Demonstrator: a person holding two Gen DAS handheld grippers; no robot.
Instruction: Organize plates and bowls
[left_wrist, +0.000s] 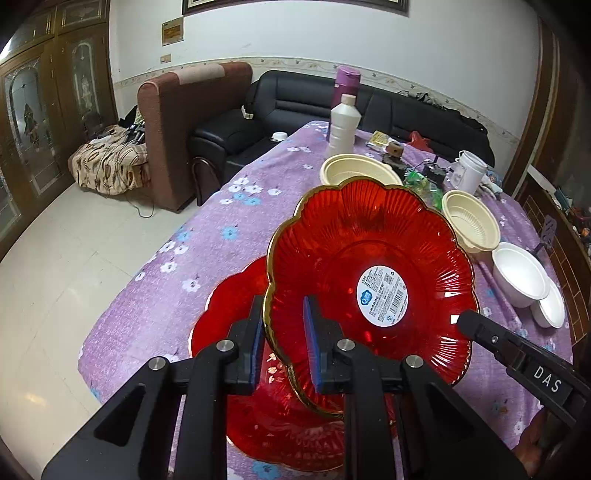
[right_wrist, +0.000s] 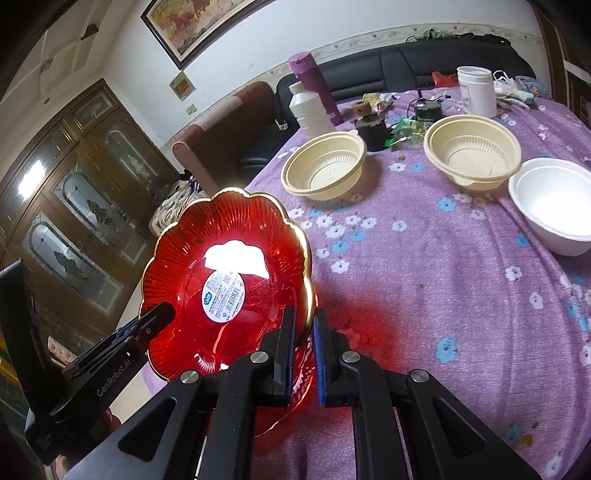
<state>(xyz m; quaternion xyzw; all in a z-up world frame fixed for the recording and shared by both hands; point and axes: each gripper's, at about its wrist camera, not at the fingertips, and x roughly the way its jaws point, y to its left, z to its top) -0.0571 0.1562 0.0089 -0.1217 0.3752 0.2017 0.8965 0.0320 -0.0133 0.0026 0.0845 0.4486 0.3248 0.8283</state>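
A red scalloped plate (left_wrist: 369, 258) with a gold rim and a white sticker is held tilted above the table; it also shows in the right wrist view (right_wrist: 229, 258). My left gripper (left_wrist: 283, 332) is shut on its near-left rim. My right gripper (right_wrist: 303, 332) is shut on its right rim. A second red plate (left_wrist: 229, 314) lies flat on the cloth under it. Two cream bowls (right_wrist: 325, 166) (right_wrist: 472, 151) and a white bowl (right_wrist: 550, 203) stand further back.
The table has a purple flowered cloth (right_wrist: 424, 277). A white bottle (left_wrist: 344, 125), a purple flask (left_wrist: 345, 83), a white jar (right_wrist: 476, 90) and small clutter stand at the far end. A smaller white bowl (left_wrist: 552, 308) sits by the right edge.
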